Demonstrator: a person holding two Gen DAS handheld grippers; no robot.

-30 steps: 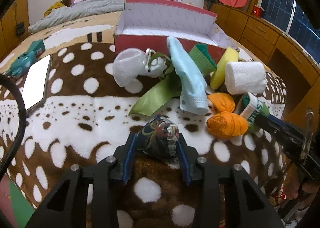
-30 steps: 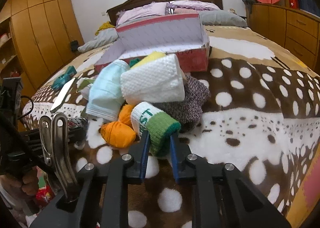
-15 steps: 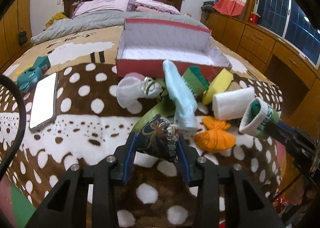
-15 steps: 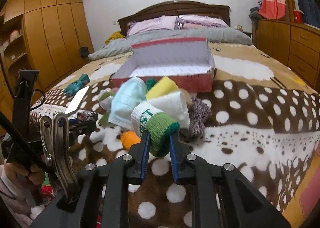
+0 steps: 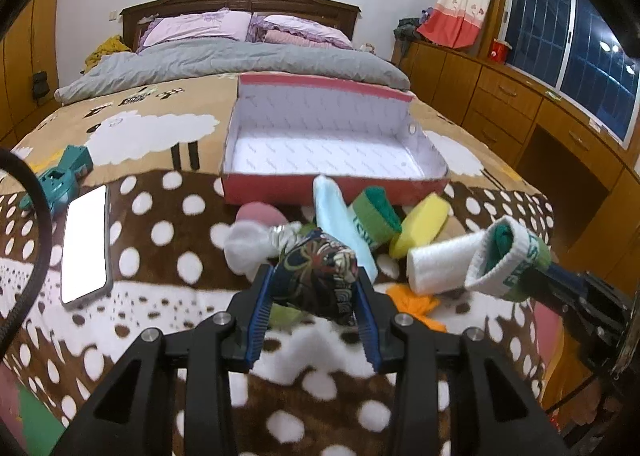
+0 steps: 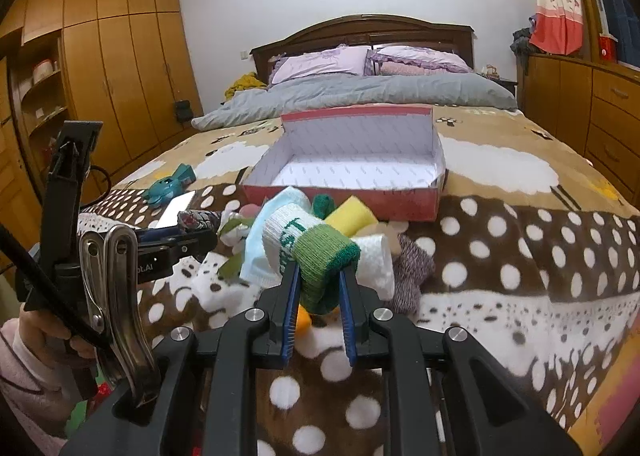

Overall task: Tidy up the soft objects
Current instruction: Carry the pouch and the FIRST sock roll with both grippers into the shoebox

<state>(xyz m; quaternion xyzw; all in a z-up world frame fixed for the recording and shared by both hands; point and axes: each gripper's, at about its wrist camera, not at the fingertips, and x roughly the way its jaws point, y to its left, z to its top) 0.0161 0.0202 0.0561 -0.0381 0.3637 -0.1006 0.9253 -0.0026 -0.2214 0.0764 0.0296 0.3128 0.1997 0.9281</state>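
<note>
My left gripper (image 5: 316,276) is shut on a dark patterned cloth bundle (image 5: 320,272), held above the spotted blanket. My right gripper (image 6: 318,276) is shut on a rolled green-and-white sock (image 6: 312,252); that sock (image 5: 508,260) also shows at the right of the left wrist view. An open red box (image 5: 332,187) with a white lining lies beyond the pile, nothing in it. On the blanket rest a light blue cloth (image 5: 340,215), a yellow sponge (image 5: 424,219), a white towel roll (image 5: 436,264), an orange bundle (image 5: 412,302) and a white cloth (image 5: 248,248).
A phone (image 5: 86,246) and a teal toy (image 5: 64,179) lie on the left of the blanket. A purple knitted piece (image 6: 412,276) sits right of the pile. Pillows and a grey duvet (image 5: 224,63) fill the far bed. Wooden drawers (image 5: 520,103) line the right.
Both grippers have risen off the blanket with their loads, the patterned bundle and the green-and-white sock. The pile and box now look lower and farther.
</note>
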